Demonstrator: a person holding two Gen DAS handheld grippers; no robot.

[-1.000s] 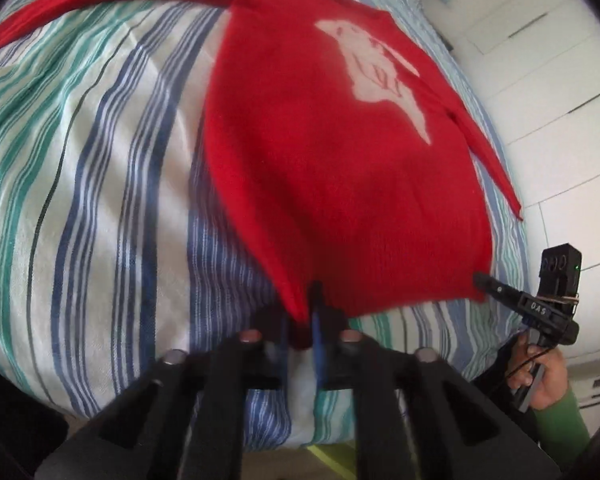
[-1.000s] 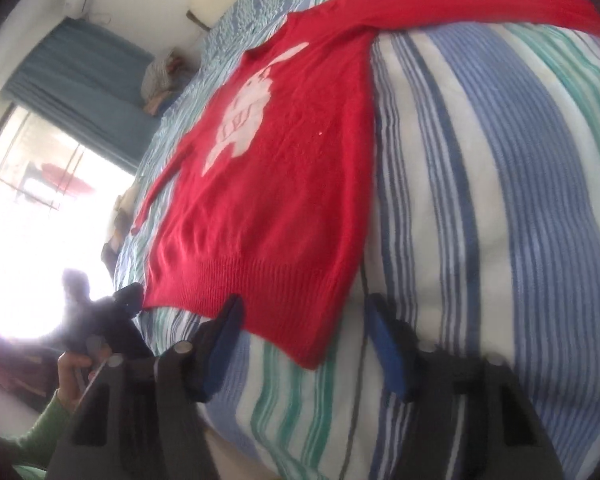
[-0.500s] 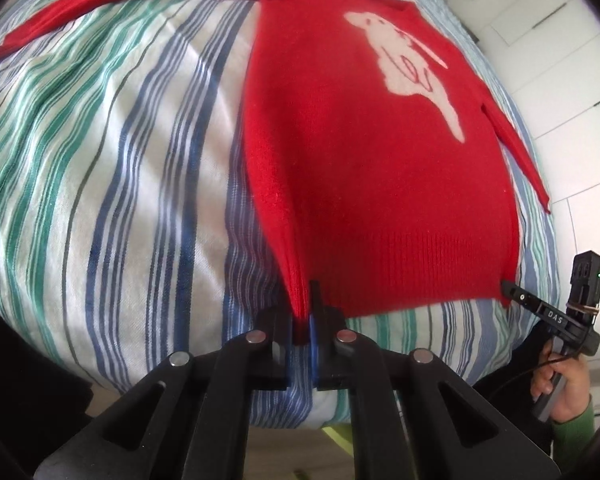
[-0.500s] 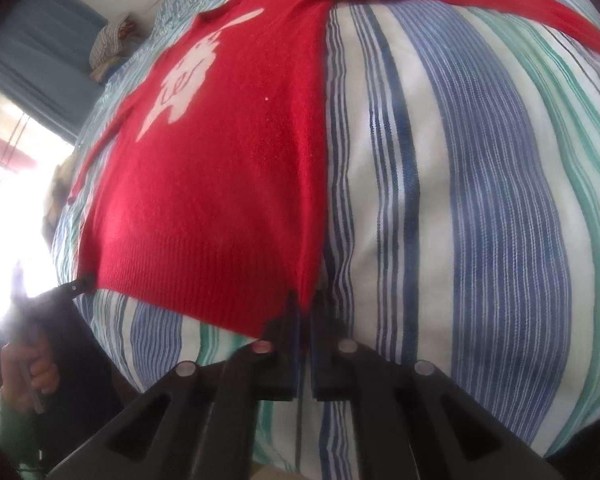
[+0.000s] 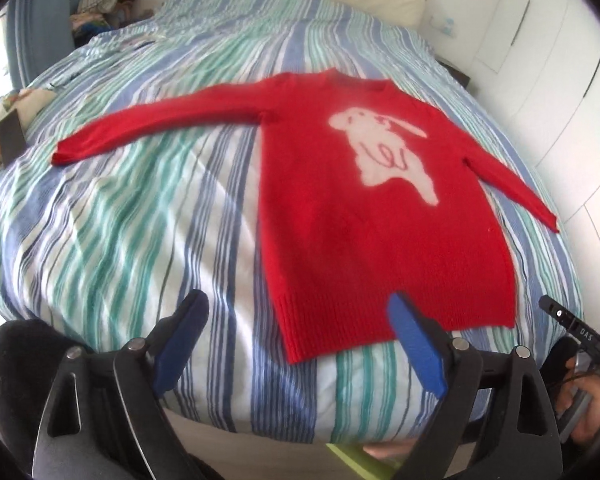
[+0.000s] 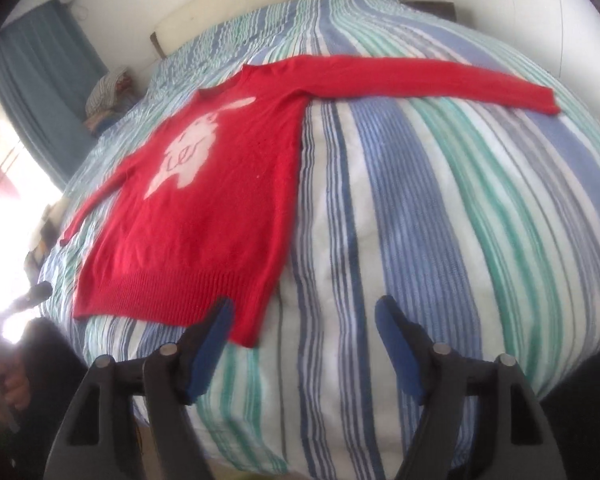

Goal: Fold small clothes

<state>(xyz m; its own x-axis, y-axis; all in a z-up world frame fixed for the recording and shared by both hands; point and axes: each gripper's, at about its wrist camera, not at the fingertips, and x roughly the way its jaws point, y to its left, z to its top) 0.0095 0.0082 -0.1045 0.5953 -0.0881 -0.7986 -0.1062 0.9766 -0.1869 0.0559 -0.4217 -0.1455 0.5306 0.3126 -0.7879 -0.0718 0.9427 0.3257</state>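
Now both the left tongs [image 5: 296, 312] and right tongs [image 6: 304, 316] hover wide apart, empty, over the red sweater's [image 5: 364, 216] hem

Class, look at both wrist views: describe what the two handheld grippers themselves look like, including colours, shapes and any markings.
Each gripper, left and right, has black triangular-cutout finger arms, silver round bolts and blue pads. Seen from the left wrist view, the right gripper bears white "DAS" lettering and a dark cable.

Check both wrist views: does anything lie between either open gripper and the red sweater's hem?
Nothing visible does. The red sweater lies spread flat on the striped bedspread. The left gripper and right gripper are open at the hem's two corners, with only bare bedspread between their fingers and the hem.
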